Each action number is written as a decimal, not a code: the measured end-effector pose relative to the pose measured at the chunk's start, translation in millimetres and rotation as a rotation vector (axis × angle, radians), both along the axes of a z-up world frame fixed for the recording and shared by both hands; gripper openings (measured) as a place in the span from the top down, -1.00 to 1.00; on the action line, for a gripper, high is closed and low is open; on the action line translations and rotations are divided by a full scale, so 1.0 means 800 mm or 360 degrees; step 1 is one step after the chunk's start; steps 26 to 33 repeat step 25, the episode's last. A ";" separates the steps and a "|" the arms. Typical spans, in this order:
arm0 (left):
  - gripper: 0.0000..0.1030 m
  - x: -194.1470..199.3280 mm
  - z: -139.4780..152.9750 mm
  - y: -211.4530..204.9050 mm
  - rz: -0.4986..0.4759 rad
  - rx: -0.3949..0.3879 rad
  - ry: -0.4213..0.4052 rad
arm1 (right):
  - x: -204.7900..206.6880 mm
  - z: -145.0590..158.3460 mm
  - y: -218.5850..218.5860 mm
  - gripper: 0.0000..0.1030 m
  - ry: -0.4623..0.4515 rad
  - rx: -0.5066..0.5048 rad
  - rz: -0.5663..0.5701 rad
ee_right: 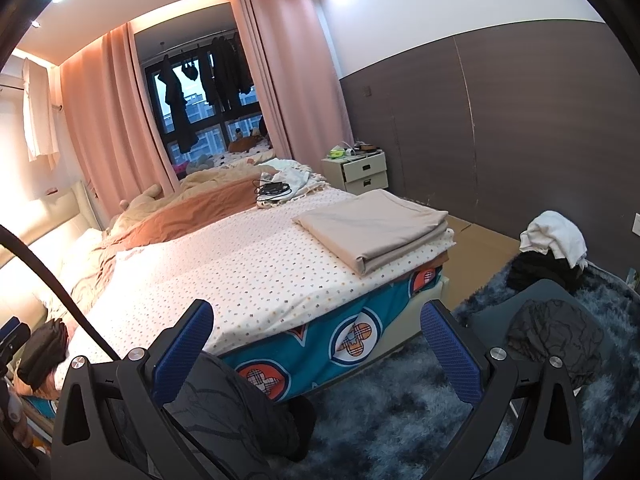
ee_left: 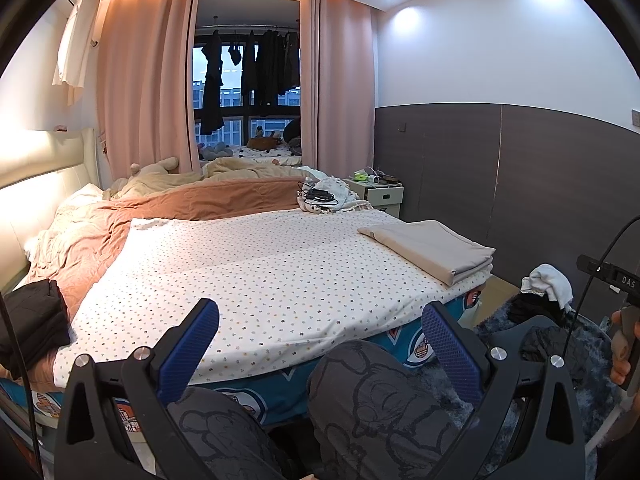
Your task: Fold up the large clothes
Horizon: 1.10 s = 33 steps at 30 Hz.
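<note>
Left tongs point(ee_left: 320, 344) and right tongs point(ee_right: 316, 340) both released, grasping nothing; folded beige cloth point(ee_right: 372, 228) lies on the bed's point(ee_right: 248, 280) far right corner.

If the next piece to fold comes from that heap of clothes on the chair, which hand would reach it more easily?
Probably the right gripper: the heap lies on its side, well in its view. For the left gripper it sits far right. Both are open and empty.

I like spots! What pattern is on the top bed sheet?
White sheet with tiny coloured dots, clearest in the left wrist view.
</note>
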<state>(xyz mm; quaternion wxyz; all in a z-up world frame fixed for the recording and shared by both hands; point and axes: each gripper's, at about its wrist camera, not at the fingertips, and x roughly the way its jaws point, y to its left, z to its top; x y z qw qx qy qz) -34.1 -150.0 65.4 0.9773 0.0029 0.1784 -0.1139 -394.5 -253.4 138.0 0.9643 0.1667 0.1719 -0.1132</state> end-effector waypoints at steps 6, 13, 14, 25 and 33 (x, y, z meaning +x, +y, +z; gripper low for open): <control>-1.00 0.000 0.001 0.003 -0.0005 0.0001 0.0004 | 0.000 0.001 0.002 -1.00 0.0004 -0.0004 0.0006; -1.00 -0.002 -0.001 0.007 0.0000 -0.0005 -0.0008 | 0.002 0.001 0.001 -1.00 0.0014 0.0002 0.0011; -1.00 -0.002 -0.001 0.007 0.0000 -0.0009 -0.0004 | 0.003 0.001 0.001 -1.00 0.0015 0.0003 0.0011; -1.00 -0.006 0.000 0.010 -0.0021 -0.0020 0.0002 | 0.003 0.002 0.015 -1.00 0.0028 0.0005 0.0025; -1.00 -0.006 0.000 0.010 -0.0021 -0.0020 0.0002 | 0.003 0.002 0.015 -1.00 0.0028 0.0005 0.0025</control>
